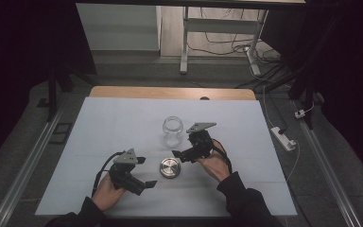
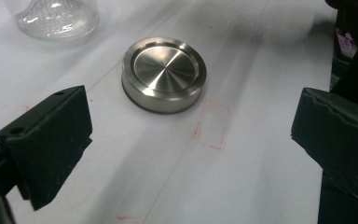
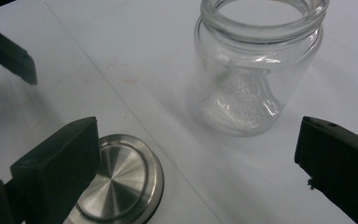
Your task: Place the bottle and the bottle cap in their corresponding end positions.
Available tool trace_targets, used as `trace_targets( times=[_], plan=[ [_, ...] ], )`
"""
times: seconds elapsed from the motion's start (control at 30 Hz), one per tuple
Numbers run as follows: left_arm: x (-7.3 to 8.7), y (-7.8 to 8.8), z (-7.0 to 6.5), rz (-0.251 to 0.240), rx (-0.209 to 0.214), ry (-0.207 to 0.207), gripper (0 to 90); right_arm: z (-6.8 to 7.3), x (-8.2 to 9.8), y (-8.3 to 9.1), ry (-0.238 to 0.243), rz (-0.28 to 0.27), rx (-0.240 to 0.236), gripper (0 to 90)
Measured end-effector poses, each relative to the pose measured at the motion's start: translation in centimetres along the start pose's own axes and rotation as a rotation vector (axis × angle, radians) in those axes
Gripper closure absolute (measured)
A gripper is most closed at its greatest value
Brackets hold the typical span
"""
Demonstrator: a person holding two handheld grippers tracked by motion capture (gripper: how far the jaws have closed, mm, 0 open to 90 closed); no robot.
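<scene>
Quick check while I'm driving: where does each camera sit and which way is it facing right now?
High view: above the person's side, facing forward and down on the table; both forearms, left gripper and right gripper show, jar and lid between them.
Left gripper view: rides the left gripper, looks along its open fingers at the lid.
Right gripper view: rides the right gripper, looks along its open fingers at the open jar.
Shared: both gripper views show lid and jar.

Both forearms reach in low over the table (image 1: 123, 118). The left gripper (image 1: 144, 172) and the right gripper (image 1: 180, 155) hover just above it, jaws spread wide, holding nothing.
</scene>
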State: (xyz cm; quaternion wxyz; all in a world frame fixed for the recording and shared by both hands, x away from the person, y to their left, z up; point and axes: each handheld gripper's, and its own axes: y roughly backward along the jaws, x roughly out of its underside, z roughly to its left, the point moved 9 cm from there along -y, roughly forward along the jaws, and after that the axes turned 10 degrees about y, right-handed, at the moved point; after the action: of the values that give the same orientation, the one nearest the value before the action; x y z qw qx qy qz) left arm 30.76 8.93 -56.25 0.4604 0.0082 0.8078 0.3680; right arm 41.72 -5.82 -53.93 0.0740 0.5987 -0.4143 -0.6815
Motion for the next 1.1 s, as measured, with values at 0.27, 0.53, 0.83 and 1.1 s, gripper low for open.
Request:
trace_targets(
  times=[0.27,0.53,0.83,1.1],
  plan=[
    [0.3,0.7,-0.2,-0.01,0.0,-0.005,0.0,0.8,0.1,1.5,0.017,-0.049,-0.021,0.8],
    [0.8,1.8,0.0,-0.026,0.002,0.011,0.0,1.6,0.8,2.5,0.04,-0.044,-0.027,0.8],
    [1.7,3.4,0.7,-0.037,-0.006,0.059,0.0,1.8,1.6,3.6,0.034,-0.074,-0.008,0.0],
    [3.1,4.6,1.4,-0.024,-0.04,0.08,0.0,2.5,2.6,5.0,0.046,-0.075,0.003,0.0]
  ],
)
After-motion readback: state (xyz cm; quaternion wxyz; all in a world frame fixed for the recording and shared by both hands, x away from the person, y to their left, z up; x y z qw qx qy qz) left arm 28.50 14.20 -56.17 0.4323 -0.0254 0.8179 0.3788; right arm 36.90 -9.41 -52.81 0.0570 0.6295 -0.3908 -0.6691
